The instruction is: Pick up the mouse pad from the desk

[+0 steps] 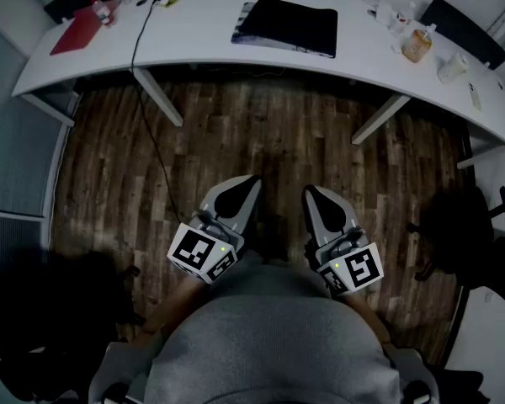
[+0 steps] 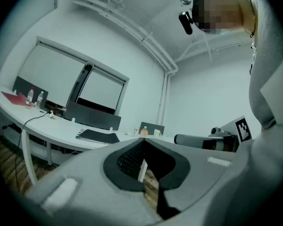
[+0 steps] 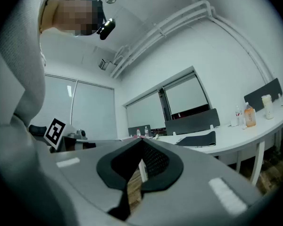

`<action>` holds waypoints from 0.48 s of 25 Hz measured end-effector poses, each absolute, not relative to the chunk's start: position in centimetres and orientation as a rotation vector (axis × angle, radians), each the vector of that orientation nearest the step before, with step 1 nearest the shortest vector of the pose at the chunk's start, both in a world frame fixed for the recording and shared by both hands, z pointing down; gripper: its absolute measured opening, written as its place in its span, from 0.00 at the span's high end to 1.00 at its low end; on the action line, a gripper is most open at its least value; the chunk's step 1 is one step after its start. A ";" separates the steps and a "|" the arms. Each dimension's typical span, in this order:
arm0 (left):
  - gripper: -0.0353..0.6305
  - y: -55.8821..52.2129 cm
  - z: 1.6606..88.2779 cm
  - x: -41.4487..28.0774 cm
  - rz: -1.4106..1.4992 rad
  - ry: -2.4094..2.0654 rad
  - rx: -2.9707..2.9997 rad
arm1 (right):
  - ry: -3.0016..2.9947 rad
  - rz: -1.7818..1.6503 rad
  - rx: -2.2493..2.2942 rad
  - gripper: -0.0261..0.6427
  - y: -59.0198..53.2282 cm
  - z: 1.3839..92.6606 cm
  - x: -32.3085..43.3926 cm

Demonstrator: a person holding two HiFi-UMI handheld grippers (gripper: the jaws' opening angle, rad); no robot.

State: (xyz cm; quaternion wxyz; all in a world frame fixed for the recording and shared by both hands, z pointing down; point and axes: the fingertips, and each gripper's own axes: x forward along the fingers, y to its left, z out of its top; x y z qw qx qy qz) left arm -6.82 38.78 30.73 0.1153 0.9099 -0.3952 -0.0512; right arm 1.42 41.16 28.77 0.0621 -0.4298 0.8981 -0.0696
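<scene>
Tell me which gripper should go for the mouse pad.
Right, narrowly. The left gripper and right gripper are both shut, empty, far from the desk; the mouse pad lies nearly straight ahead, slightly toward the right one.

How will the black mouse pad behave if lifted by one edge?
Probably floppy: the mouse pad looks thin and wide, so it may droop. Probably light for its size, as it lies flat like a sheet on the desk.
</scene>
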 end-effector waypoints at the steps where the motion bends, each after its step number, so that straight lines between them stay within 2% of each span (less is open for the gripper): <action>1: 0.95 38.7 30.7 -6.9 -0.152 -1.160 2.665 | 2.717 -0.211 -1.297 0.96 41.1 28.8 1.3; 12: 0.95 38.6 31.0 -7.6 -0.153 -1.155 2.653 | 2.713 -0.234 -1.305 0.96 40.9 29.0 0.8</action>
